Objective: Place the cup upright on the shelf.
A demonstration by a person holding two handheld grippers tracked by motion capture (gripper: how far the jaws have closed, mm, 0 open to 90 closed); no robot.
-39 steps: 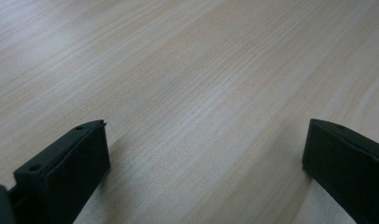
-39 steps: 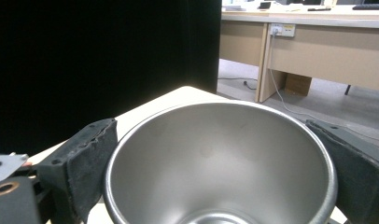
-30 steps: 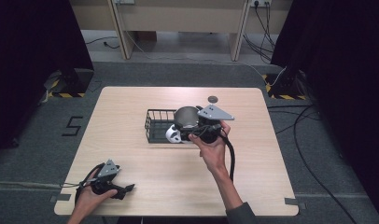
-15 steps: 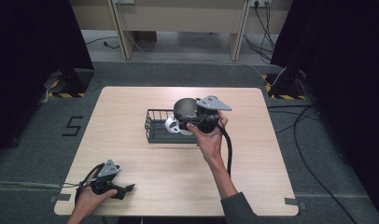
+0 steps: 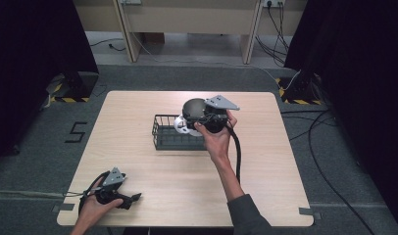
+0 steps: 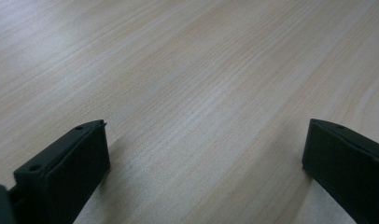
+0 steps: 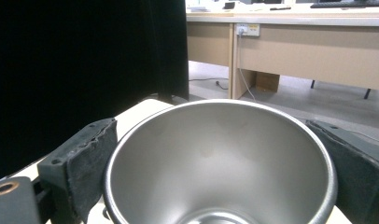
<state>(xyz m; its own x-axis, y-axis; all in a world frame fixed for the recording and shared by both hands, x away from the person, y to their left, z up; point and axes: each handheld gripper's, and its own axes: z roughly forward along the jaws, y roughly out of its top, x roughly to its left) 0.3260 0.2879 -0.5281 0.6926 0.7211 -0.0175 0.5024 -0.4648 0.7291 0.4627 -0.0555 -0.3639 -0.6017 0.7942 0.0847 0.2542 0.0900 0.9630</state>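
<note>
High view: the right gripper [image 5: 203,119] holds a metal cup [image 5: 193,106] above the far right end of a black wire basket [image 5: 163,138] in the middle of the tabletop [image 5: 265,161]. A white round thing [image 5: 181,125] sits just below the cup at the basket's right end; it may be a holder or a lid, but the view is too small to tell. The left gripper [image 5: 131,199] rests low at the near left corner, well apart from the basket.

Left gripper view: the two black jaws are spread wide over bare wood, with nothing between them.

Right gripper view: the cup [image 7: 220,163] sits mouth-up between the jaws, its rim wide and its inside empty. The pads press on its wall from both sides, so the gripper is pinching the cup, held roughly upright and clear of the tabletop.

The step in hand looks like carrying the cup at the basket, either lifting it out or bringing it in. The next move calls for keeping the cup level, clearing the basket's wire rim, and lowering it to a free spot before the jaws let go.
</note>
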